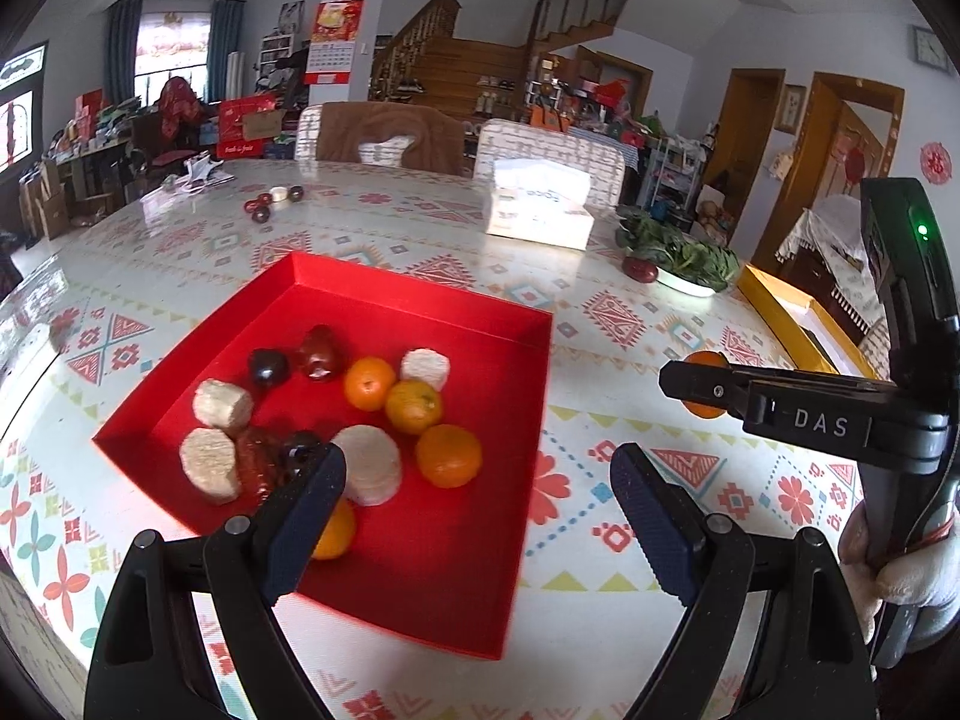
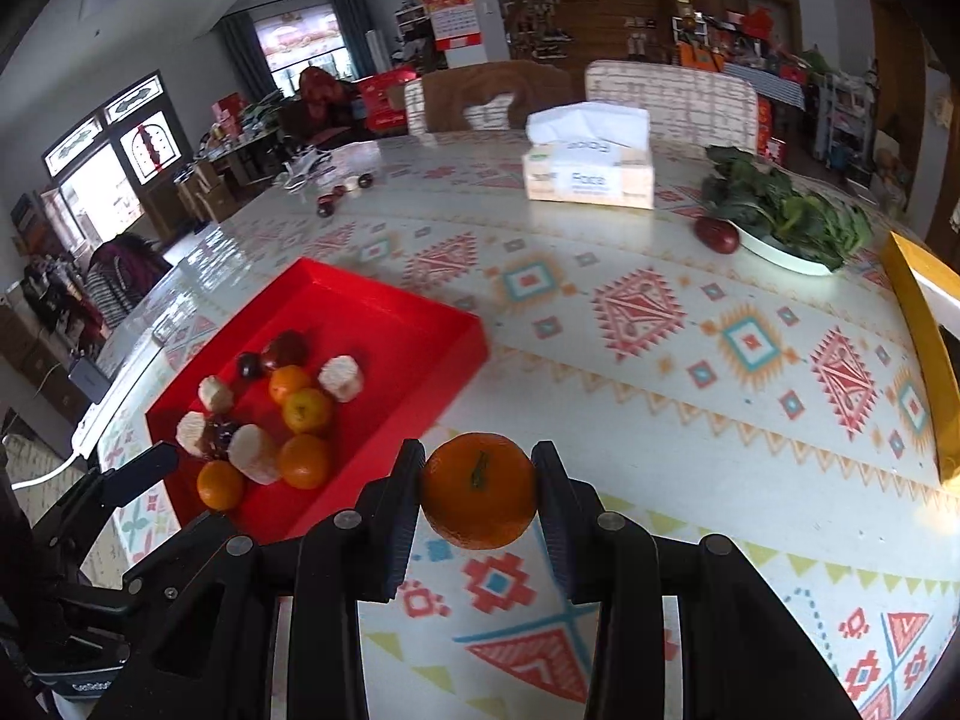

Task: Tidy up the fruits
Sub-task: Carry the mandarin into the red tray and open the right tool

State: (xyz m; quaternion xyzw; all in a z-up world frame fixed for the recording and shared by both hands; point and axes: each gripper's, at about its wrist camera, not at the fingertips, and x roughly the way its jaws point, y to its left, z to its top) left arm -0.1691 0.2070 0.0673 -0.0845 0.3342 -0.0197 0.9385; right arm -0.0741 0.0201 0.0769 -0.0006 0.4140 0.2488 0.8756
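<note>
four oranges [image 2: 303, 461] in the red tray [image 2: 384, 324] (left claw [image 1: 477, 489] released), one orange [image 2: 478, 489] in the right claw's [image 2: 478, 480] clench

Round orange tangerine [image 2: 478, 489] low in the frame's centre; shallow red cardboard tray [image 2: 390, 324] of mixed fruit sits left.

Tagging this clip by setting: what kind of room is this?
Most likely a home's living-dining area: a dining table with a patterned cover, chairs pulled up to it, a wooden staircase and a wall calendar behind.
</note>
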